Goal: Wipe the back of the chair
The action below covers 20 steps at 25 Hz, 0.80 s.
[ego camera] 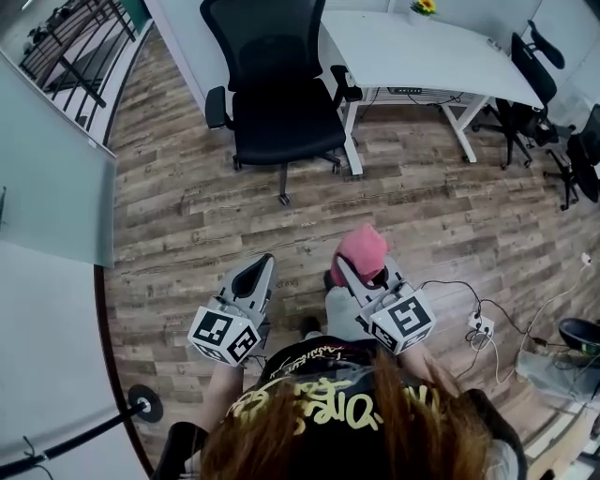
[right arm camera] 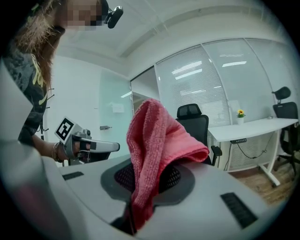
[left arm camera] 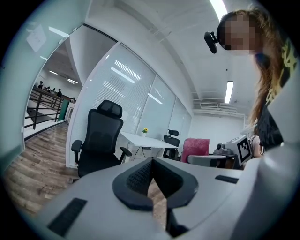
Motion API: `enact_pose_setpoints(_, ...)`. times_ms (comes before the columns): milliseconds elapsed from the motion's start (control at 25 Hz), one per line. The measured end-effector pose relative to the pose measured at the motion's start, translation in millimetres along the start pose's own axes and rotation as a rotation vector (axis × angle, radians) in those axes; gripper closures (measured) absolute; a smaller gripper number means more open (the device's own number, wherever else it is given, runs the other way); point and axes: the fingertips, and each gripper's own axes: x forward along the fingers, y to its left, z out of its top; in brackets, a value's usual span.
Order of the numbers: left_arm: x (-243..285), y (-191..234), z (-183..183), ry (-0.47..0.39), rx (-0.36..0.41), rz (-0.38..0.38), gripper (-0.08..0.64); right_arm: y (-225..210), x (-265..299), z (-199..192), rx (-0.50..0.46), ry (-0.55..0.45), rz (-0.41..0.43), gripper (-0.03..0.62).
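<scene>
The black mesh office chair [ego camera: 272, 75] stands on the wood floor some way ahead of me, its seat facing me and its back toward the wall. It also shows in the left gripper view as the chair [left arm camera: 100, 136] and in the right gripper view as the chair [right arm camera: 193, 119]. My right gripper [ego camera: 349, 267] is shut on a pink cloth [ego camera: 363, 249]; the cloth [right arm camera: 157, 136] drapes up and over the jaws. My left gripper [ego camera: 260, 265] is shut with nothing in it, and its fingertips [left arm camera: 149, 165] meet. Both grippers are held low near my body, far from the chair.
A white desk [ego camera: 422, 47] with a small yellow flower pot [ego camera: 424, 7] stands right of the chair. More black chairs [ego camera: 530, 70] are at the far right. A power strip with cables [ego camera: 480, 323] lies on the floor to my right. A glass partition [ego camera: 47, 187] runs along the left.
</scene>
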Motion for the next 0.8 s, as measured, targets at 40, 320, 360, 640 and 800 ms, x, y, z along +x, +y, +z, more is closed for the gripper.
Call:
enact_pose_setpoints(40, 3, 0, 0, 0.0, 0.003, 0.0, 0.568, -3, 0, -1, 0.004, 0.0, 0.0, 0.529)
enact_pose_setpoints(320, 38, 12, 28, -0.03, 0.03, 0.02, 0.568, -46, 18, 0, 0.003, 0.01, 0.0, 0.529)
enact_pose_setpoints(360, 43, 15, 32, -0.032, 0.034, 0.025, 0.568, -51, 23, 4, 0.003, 0.006, 0.003, 0.529)
enact_pose_setpoints(640, 88, 36, 57, -0.052, 0.041, 0.057, 0.568, -92, 60, 23, 0.004, -0.015, 0.04, 0.529)
enact_pose_setpoints(800, 114, 45, 68, -0.066, 0.042, 0.075, 0.568, -121, 77, 33, -0.007, -0.022, 0.056, 0.529)
